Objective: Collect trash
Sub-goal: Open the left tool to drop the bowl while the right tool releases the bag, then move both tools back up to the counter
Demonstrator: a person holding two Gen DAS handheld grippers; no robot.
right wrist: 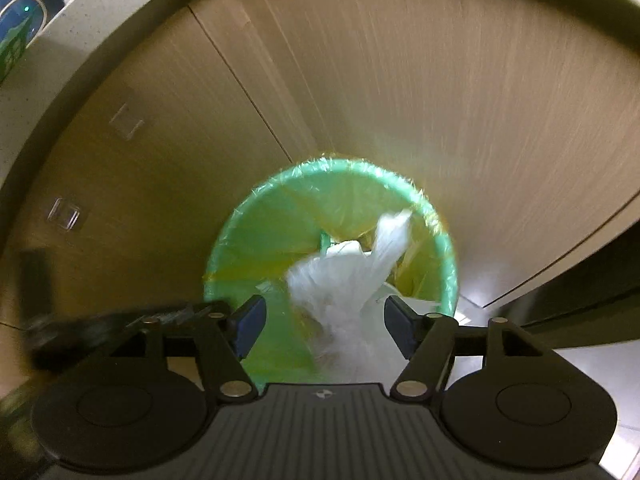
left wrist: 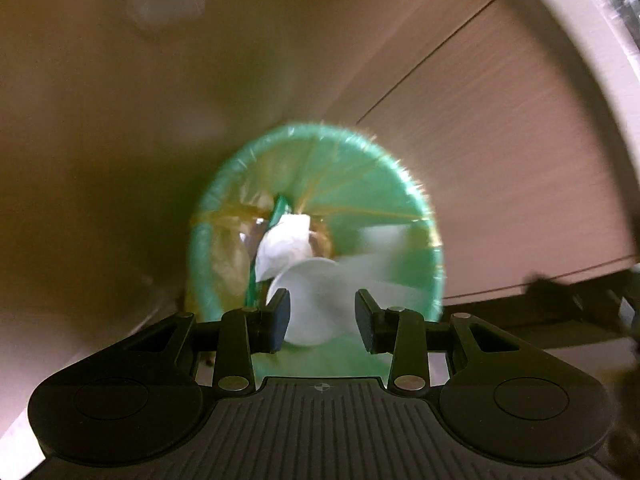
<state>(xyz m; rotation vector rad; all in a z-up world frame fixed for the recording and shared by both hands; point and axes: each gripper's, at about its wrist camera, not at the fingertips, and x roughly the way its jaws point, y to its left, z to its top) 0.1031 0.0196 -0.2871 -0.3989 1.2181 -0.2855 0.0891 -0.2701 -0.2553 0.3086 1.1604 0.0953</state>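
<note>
**Both claws open above the lined bin, trash going in**

The white plastic bag (right wrist: 344, 280) is the trash in hand. In the right wrist view it sits at the centre of the frame, between the right gripper (right wrist: 325, 322) fingers but free of both pads; it is blurred, and whether it has come to rest or is dropping I cannot tell. The jaws stand apart with clear gaps on either side, which reads as a release, not a grip.

Below it is the green bin (right wrist: 450, 264), lined with a yellowish liner (right wrist: 304, 216) folded over the rim so waste stays off the plastic. The bag's upper tail reaches toward 1 o'clock, near the rim.

In the left wrist view the left gripper (left wrist: 322, 314) is also spread wide with nothing clamped. A white disc-like piece (left wrist: 304, 284), perhaps a lid or cup, shows between its fingers and looks to be lower, inside the bin (left wrist: 420, 216), with crumpled white paper (left wrist: 286, 242) at 11 o'clock from it and a green straw-like stick (left wrist: 278, 210) beside that.

Wood-grain cabinet doors (right wrist: 400, 80) fill 12 o'clock behind the bin. A pale countertop edge (right wrist: 100, 12) curves across 10 o'clock. The bin stands right against the cabinets, likely to keep it close under the counter.
</note>
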